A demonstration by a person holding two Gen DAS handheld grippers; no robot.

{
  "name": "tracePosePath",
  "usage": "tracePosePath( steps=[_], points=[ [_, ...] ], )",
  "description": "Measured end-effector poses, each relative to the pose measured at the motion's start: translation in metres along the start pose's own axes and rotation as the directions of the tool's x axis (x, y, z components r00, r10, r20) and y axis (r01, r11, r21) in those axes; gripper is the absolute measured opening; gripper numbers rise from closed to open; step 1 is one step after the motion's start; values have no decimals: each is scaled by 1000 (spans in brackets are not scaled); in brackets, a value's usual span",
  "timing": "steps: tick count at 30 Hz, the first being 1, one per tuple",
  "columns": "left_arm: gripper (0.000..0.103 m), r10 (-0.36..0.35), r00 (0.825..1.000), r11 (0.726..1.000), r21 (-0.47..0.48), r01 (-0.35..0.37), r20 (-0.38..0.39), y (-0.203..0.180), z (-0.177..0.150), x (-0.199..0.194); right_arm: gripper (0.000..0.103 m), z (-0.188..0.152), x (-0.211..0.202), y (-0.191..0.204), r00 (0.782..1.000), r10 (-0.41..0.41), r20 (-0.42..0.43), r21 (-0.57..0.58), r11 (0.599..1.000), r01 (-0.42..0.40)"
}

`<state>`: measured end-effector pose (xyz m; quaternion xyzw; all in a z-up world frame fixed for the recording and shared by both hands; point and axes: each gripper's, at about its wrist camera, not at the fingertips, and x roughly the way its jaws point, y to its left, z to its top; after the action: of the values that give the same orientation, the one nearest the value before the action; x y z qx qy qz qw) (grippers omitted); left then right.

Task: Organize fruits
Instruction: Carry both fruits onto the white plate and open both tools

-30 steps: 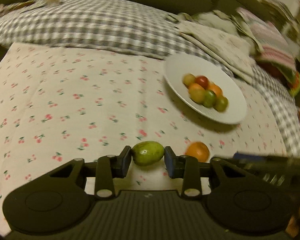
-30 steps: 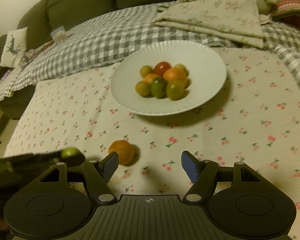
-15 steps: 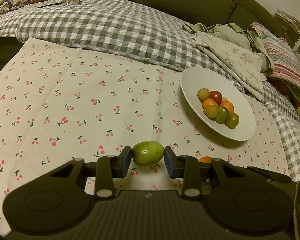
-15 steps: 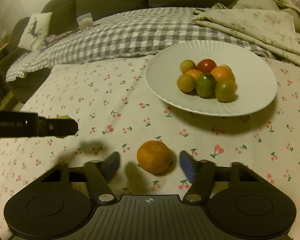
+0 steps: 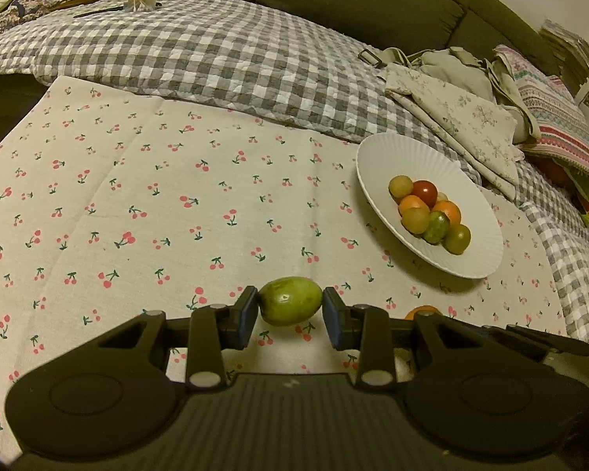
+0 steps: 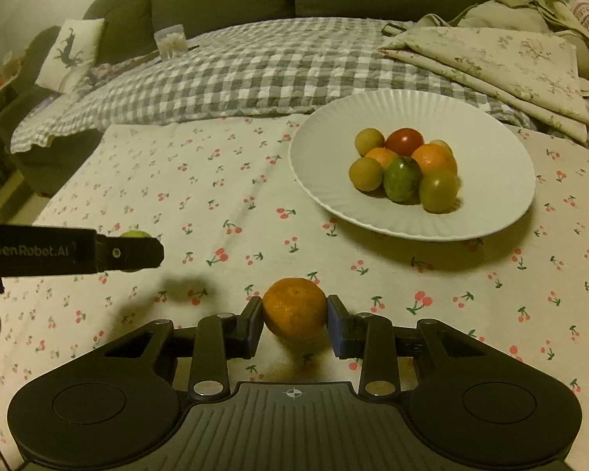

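The left gripper [image 5: 290,310] holds a green fruit [image 5: 290,300] clamped between its fingers above the cherry-print cloth [image 5: 137,204]; the right gripper [image 6: 294,324] is clamped on an orange [image 6: 294,307] resting on the cloth. Farther back, a white plate [image 6: 491,196] carries piled small fruits [image 6: 404,168], with a checked blanket [image 6: 235,74] beyond.

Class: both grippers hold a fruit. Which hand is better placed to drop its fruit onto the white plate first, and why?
Probably the right. The right gripper, shut on the orange, faces the white plate almost straight ahead. The left gripper, holding the green fruit, has the plate off to its right.
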<state>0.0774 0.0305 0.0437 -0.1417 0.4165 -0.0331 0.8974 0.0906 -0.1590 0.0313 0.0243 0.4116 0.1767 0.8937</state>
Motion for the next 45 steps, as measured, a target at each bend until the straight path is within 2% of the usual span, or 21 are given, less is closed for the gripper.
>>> tracePosePath(
  steps=[12,20,28,34,37,45],
  points=[
    [34,-8,1000,1000,12,8,8,-3,1,-1,33,7,-23,-8,999,11,32,45,999,-12],
    [34,-34,999,997,69,31,35,-14,5,-1,33,13,-32,-24,999,26,46,122,992,-32],
    [34,-76,995,985,159,65,64,-36,14,6,33,26,-51,-58,993,-30,112,213,977,5],
    [34,-125,986,965,244,95,113,-55,29,15,33,34,-48,-94,987,-100,124,310,949,57],
    [34,-144,984,959,260,112,108,-62,36,27,33,37,-42,-111,983,-128,131,350,934,75],
    [34,-196,976,941,299,160,93,-79,48,58,33,40,-21,-116,977,-158,140,303,947,110]
  ],
)
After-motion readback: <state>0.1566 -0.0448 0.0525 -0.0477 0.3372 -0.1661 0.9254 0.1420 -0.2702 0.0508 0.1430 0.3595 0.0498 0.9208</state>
